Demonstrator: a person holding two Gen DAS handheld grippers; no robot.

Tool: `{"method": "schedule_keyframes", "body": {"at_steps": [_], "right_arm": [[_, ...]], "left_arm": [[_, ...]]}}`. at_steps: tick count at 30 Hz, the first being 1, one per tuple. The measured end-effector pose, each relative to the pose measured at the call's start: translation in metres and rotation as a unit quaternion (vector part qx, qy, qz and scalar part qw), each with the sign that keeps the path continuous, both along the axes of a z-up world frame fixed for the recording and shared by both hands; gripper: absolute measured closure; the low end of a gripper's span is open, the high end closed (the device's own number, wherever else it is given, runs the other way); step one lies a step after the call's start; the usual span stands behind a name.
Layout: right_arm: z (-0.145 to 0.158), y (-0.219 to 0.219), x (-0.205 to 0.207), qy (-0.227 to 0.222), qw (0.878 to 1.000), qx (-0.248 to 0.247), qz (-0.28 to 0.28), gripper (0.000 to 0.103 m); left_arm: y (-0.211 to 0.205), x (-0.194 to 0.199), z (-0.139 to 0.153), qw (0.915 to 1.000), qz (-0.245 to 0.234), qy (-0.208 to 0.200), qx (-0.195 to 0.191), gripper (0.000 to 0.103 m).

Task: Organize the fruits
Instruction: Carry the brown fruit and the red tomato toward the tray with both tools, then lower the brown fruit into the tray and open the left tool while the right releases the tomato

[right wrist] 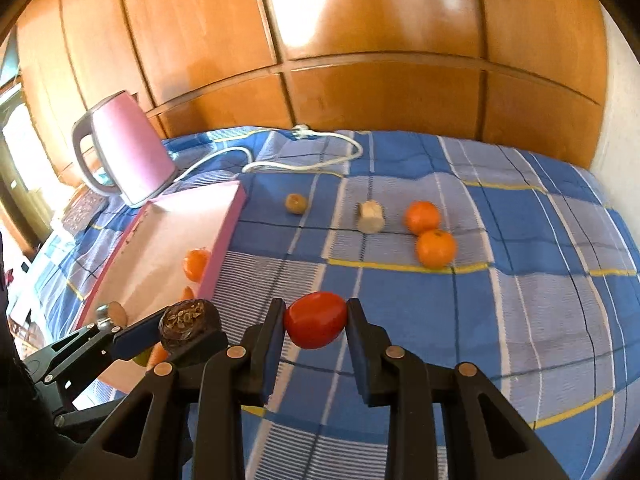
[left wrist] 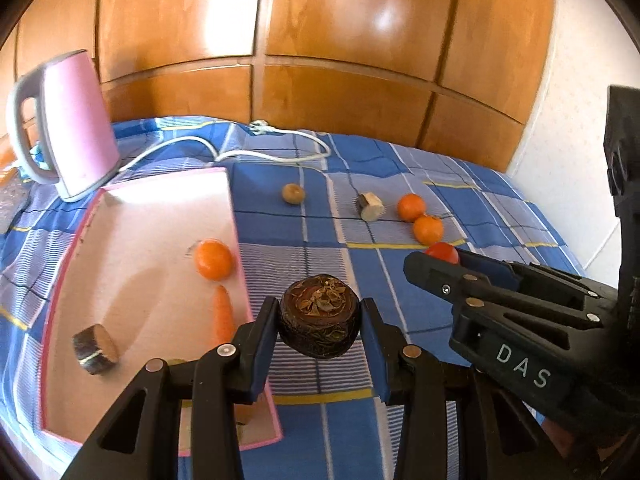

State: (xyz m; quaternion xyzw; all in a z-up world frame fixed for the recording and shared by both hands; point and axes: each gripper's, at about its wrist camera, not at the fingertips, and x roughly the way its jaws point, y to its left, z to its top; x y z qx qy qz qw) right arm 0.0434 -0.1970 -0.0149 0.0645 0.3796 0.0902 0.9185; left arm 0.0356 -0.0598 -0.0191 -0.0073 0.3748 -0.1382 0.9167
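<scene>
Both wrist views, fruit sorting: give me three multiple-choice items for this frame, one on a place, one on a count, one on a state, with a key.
1. Where is the carrot?
A. In the pink tray
B. On the blanket beside the kettle
C. In the right gripper

2. How many oranges lie on the blanket, outside the tray?
A. One
B. Two
C. Four

3. What is the right gripper doing?
A. Hanging open over nothing
B. Shut on an orange
C. Shut on the red tomato

Key:
1 A: the carrot lies on the tray floor below an orange.
2 B: two oranges sit together at the right of the blanket.
3 C: the tomato sits between both fingers; the left gripper holds the dark brown fruit likewise.
</scene>
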Motion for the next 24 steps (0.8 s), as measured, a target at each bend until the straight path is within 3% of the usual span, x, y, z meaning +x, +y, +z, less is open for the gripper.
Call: {"method": "schedule_keyframes", "body": {"at_steps": [24], "right_arm": [[0.012,0.073,0.033,-0.002,0.997,0.002,0.080,0.073]], "left_arm": [[0.094,0.018,0.009,0.9928,0.119,-0.006,-0.012,0.062]]}}
